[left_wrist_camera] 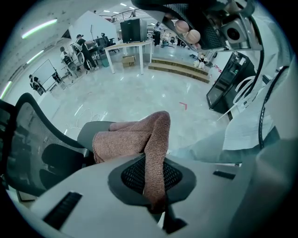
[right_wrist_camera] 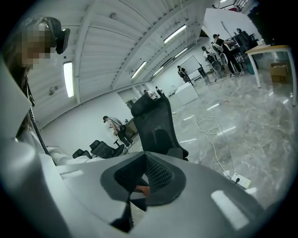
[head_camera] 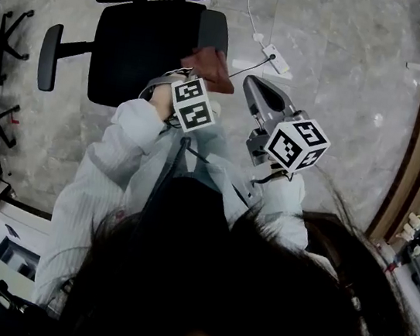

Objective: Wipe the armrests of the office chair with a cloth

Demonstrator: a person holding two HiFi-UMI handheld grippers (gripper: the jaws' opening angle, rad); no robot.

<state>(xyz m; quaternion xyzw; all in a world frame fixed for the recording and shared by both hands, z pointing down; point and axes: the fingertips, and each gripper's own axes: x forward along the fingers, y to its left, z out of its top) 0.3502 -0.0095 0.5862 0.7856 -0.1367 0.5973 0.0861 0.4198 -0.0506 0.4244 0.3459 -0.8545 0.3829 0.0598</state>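
A black office chair (head_camera: 137, 51) stands on the marble floor ahead of me. A reddish-brown cloth (head_camera: 209, 68) lies over its right armrest (head_camera: 215, 31). My left gripper (head_camera: 198, 77) points steeply down, shut on the cloth (left_wrist_camera: 156, 153), which drapes forward onto the armrest pad (left_wrist_camera: 88, 132). The left armrest (head_camera: 49, 57) is bare. My right gripper (head_camera: 253, 85) hovers to the right of the cloth, off the chair, shut with nothing held. In the right gripper view its jaws (right_wrist_camera: 130, 200) point towards the chair back (right_wrist_camera: 156, 125).
A white power strip (head_camera: 276, 59) with a cable lies on the floor just right of the chair. Another chair's wheeled base (head_camera: 7, 31) stands at the left. Wooden steps (head_camera: 419, 155) run along the right. Several people and a table (left_wrist_camera: 128, 46) are far off.
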